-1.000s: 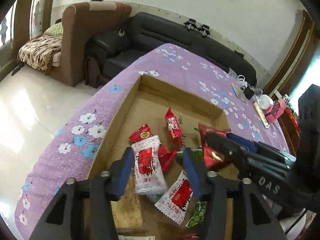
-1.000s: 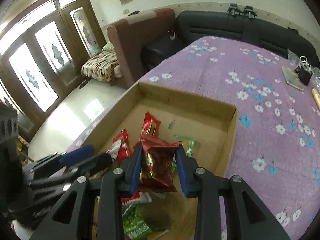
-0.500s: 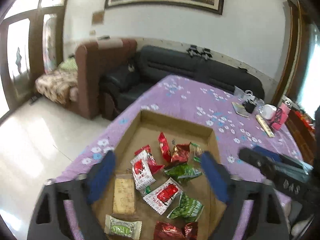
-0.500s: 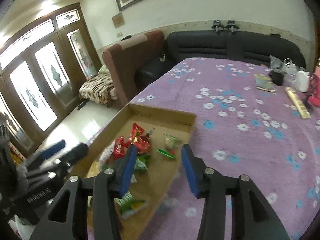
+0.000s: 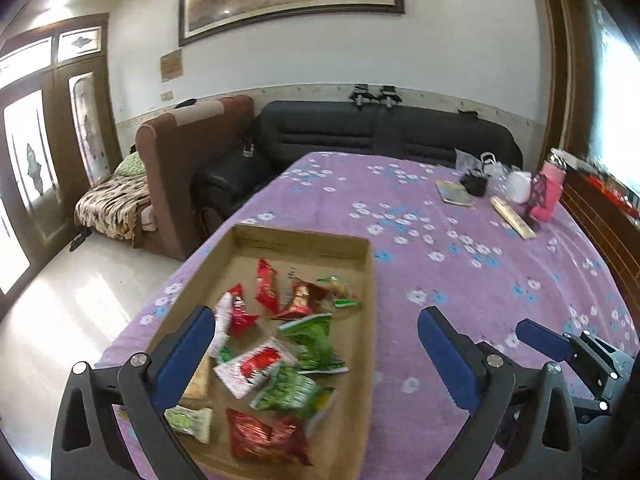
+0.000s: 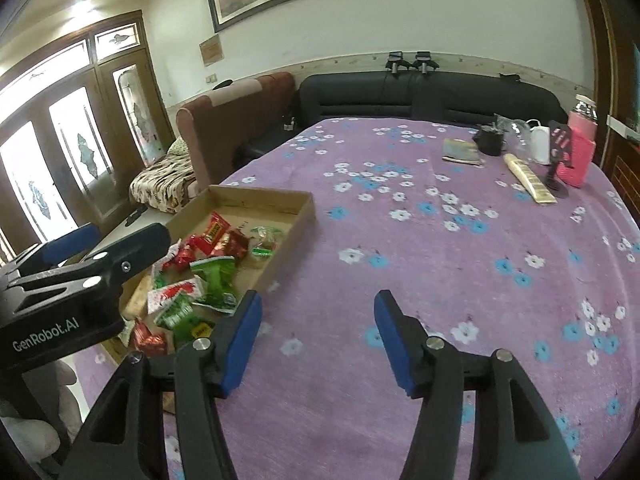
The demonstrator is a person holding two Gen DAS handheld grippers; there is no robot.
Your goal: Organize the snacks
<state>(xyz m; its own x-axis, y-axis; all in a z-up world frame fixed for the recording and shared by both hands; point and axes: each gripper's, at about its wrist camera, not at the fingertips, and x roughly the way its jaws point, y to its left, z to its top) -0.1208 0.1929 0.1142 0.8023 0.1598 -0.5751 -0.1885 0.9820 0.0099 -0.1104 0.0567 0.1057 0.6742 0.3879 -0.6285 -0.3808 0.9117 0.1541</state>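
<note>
Both grippers now sit high and back from the cardboard box (image 5: 370, 280), where a second ago each was down inside it. The left gripper (image 5: 316, 344), which then straddled a white-and-red packet, hangs with its blue pads spread wide and nothing between them; that white-and-red packet (image 5: 256, 366) lies flat among the other snacks in the box. The right gripper (image 6: 318, 336), a second ago closed around a dark red foil packet, is also wide apart and empty, now over the bare purple floral tablecloth (image 6: 440, 240) to the right of the box. The dark red foil packet (image 6: 232, 242) rests in the box near its far end, beside a long red packet (image 6: 212, 234). Green packets (image 5: 312, 340) lie toward the near half. More of the room shows than before, including the black sofa (image 5: 384, 136).
</note>
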